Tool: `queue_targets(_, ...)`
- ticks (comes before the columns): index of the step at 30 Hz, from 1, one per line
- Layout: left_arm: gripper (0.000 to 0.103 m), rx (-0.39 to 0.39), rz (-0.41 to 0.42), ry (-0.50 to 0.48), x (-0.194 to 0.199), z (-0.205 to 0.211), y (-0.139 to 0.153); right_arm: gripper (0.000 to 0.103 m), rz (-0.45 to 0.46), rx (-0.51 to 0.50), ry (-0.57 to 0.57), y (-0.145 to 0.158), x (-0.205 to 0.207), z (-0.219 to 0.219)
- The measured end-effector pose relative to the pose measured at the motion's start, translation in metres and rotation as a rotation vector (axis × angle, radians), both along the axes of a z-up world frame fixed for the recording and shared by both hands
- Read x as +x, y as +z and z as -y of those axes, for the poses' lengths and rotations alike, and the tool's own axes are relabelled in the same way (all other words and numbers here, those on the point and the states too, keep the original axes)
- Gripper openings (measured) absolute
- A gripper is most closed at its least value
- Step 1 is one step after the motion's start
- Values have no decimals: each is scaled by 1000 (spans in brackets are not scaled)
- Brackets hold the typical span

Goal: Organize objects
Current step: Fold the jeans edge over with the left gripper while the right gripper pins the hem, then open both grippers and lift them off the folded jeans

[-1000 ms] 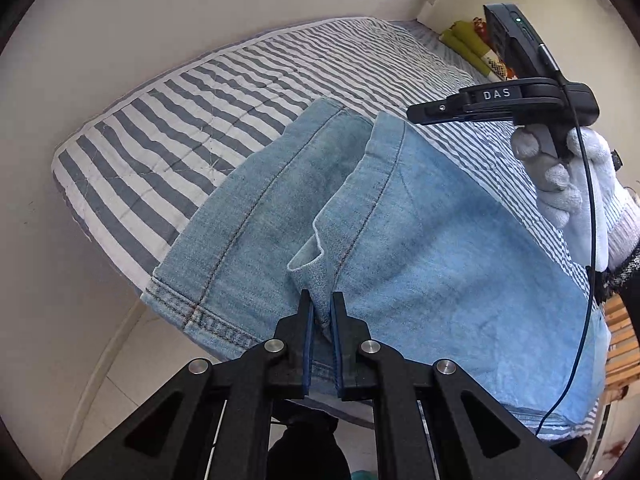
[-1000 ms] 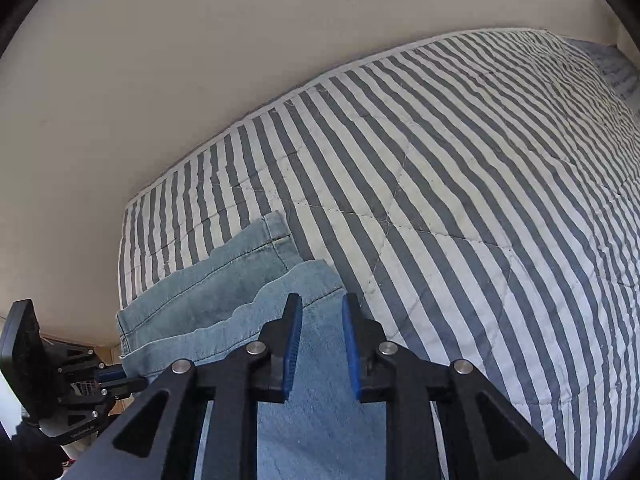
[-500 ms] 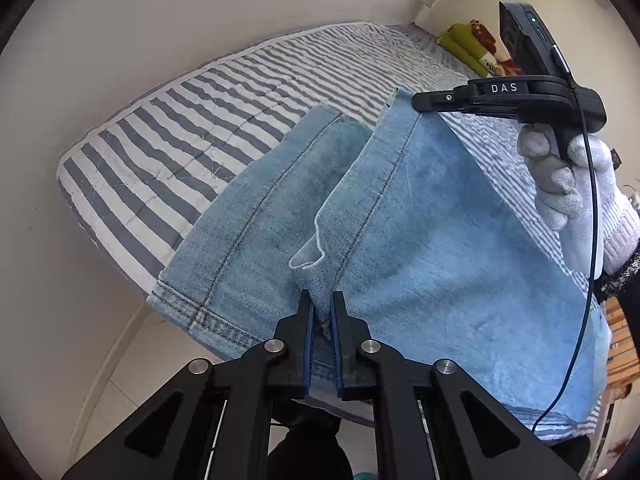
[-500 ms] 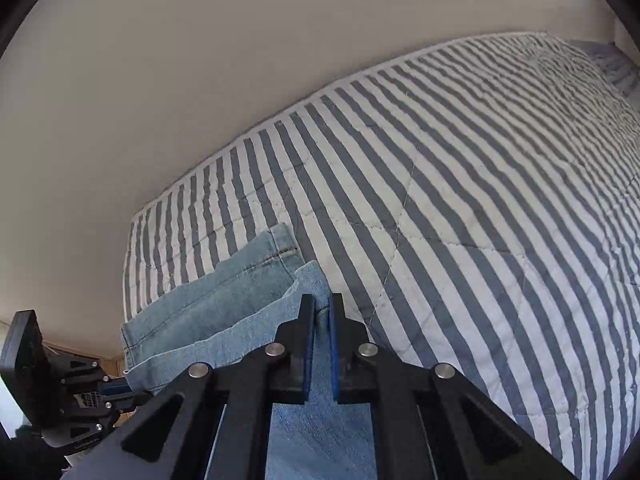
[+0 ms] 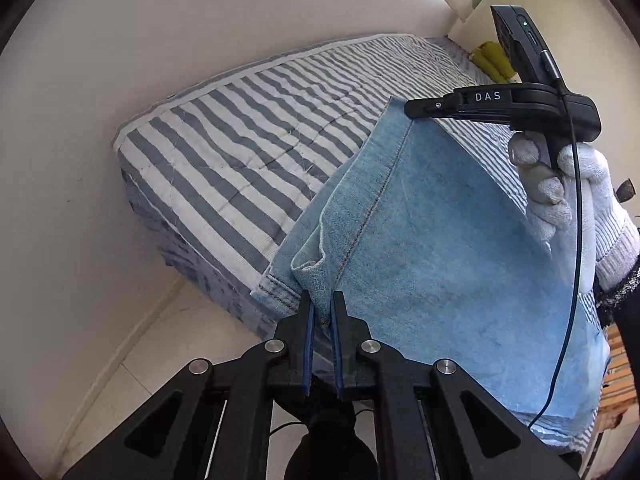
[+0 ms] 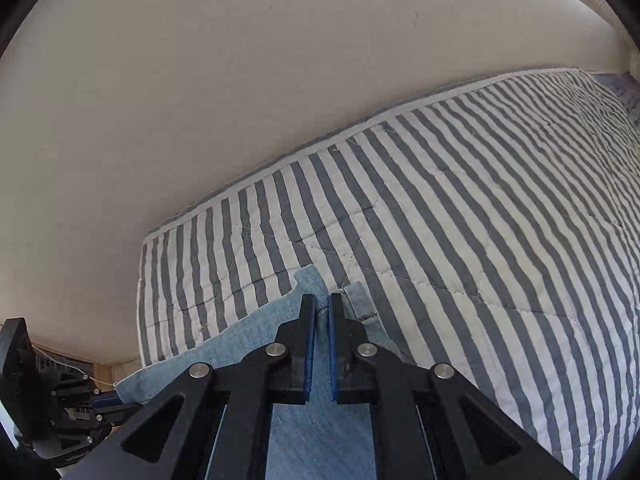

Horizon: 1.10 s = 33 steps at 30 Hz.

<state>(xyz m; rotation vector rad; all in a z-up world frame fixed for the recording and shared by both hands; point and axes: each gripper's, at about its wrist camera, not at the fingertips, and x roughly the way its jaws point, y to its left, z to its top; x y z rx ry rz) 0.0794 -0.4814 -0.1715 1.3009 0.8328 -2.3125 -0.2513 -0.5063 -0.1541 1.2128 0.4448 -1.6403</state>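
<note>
Light blue jeans [image 5: 420,264] hang lifted and stretched above a bed with a grey and white striped quilt [image 5: 248,160]. My left gripper [image 5: 322,300] is shut on the jeans' near edge at a seam. My right gripper [image 5: 412,111], held by a white-gloved hand [image 5: 560,196], is shut on the jeans' far hem. In the right wrist view my right gripper [image 6: 322,302] pinches that hem, and the denim [image 6: 248,336] runs down to my left gripper [image 6: 80,408] at the lower left.
The striped bed [image 6: 460,248] stands against a plain beige wall [image 6: 280,80]. A light tiled floor [image 5: 132,380] shows beside the bed's corner. Yellow-green cushions [image 5: 492,62] lie at the far end. A wooden slatted thing [image 5: 618,380] sits at the right edge.
My right gripper closed on the jeans' far hem and raised it. Both grippers then carried the stretched denim sideways, off the quilt near the bed's corner.
</note>
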Motion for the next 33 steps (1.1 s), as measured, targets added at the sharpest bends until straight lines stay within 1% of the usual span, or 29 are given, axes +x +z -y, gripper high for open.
queue_targets(2, 9, 3, -8, -3, 0, 1, -2, 5, -10, 21, -5, -11, 1, 5)
queue_targets(3, 12, 1, -2, -5, -1, 2, -2, 6, -14, 31, -12, -16, 0, 6)
queue_targets(4, 13, 2, 0, -8, -2, 1, -1, 9, -20, 43, -11, -20, -1, 7)
queue_targets(5, 19, -2, 9, -8, 0, 1, 1, 11, -23, 58, -14, -20, -3, 6)
queue_targets(6, 29, -19, 23, 4, 1, 2, 5, 17, -22, 60, -27, -17, -6, 2)
queue_targets(7, 31, -46, 30, 10, 2, 2, 10, 18, -28, 51, -47, -11, -10, -5)
queue_targets(9, 31, -104, 35, 7, 2, -1, 26, 19, -51, 26, -94, 9, -18, -29)
queue_targets(11, 30, -190, 30, -14, -3, -10, 48, 19, -16, -20, -134, 30, -23, -66)
queue_targets(12, 30, -216, 20, -31, -6, -15, 58, 19, -1, -39, -142, 42, -22, -89)
queue_targets(13, 30, -224, 5, -41, -9, -20, 69, 20, 6, -58, -150, 51, -17, -112)
queue_targets(15, 30, -219, -20, -70, -17, -28, 84, 20, -1, -59, -176, 74, -9, -168)
queue_targets(16, 30, -224, -32, -97, -22, -36, 90, 20, -10, -51, -196, 80, 1, -192)
queue_targets(18, 30, -232, -46, -181, -40, -63, 99, 20, -41, -18, -247, 94, 19, -256)
queue_targets(20, 31, -220, -56, -292, -66, -99, 105, 20, -91, 27, -315, 105, 40, -323)
queue_targets(22, 31, -190, -72, -394, -96, -137, 105, 21, -102, 59, -417, 109, 61, -391)
queue_targets(24, 31, -175, -70, -472, -127, -173, 101, 22, -114, 102, -534, 108, 81, -454)
queue_targets(26, 31, -157, -57, -540, -154, -210, 93, 22, -130, 144, -619, 102, 104, -507)
queue_targets(28, 31, -134, -38, -652, -175, -254, 81, 22, -153, 175, -721, 97, 120, -557)
queue_targets(30, 31, -150, -13, -757, -184, -301, 73, 22, -116, 154, -826, 96, 140, -612)
queue_targets(31, 31, -151, -11, -820, -182, -326, 69, 22, -106, 145, -882, 96, 149, -638)
queue_targets(33, 31, -158, -10, -916, -181, -371, 64, 25, -114, 152, -990, 96, 167, -689)
